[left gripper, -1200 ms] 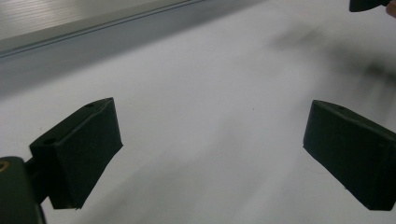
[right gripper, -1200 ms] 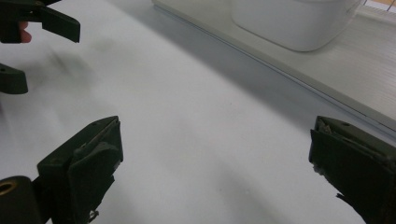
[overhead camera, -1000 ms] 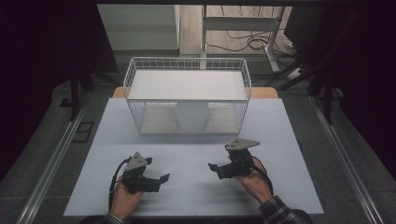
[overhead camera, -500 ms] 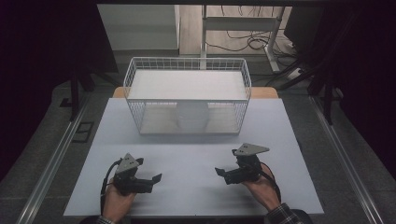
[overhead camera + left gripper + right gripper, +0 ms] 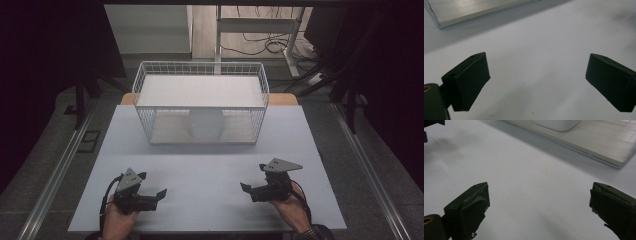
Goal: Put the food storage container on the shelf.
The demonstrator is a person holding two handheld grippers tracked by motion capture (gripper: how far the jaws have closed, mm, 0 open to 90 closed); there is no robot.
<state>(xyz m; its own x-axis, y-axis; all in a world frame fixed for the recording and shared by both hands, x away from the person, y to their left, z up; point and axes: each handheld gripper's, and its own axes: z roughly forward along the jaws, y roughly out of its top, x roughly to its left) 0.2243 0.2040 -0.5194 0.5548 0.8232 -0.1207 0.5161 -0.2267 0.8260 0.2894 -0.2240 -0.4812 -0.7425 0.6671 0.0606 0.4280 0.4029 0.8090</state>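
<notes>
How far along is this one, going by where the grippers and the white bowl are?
Done: the white bowl sits on the lower shelf of the wire rack. In hand: nothing; the left gripper and right gripper rest low near the table's front edge, jaws wide open. What is left cannot be told.

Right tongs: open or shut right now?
Open. In the right gripper view the right tongs have their two black jaws spread wide, with bare white table between them and nothing held.

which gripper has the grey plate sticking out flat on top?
The right gripper: its grey plate lies nearly level, pointing outward. On the left gripper the plate is tilted up on edge.
</notes>
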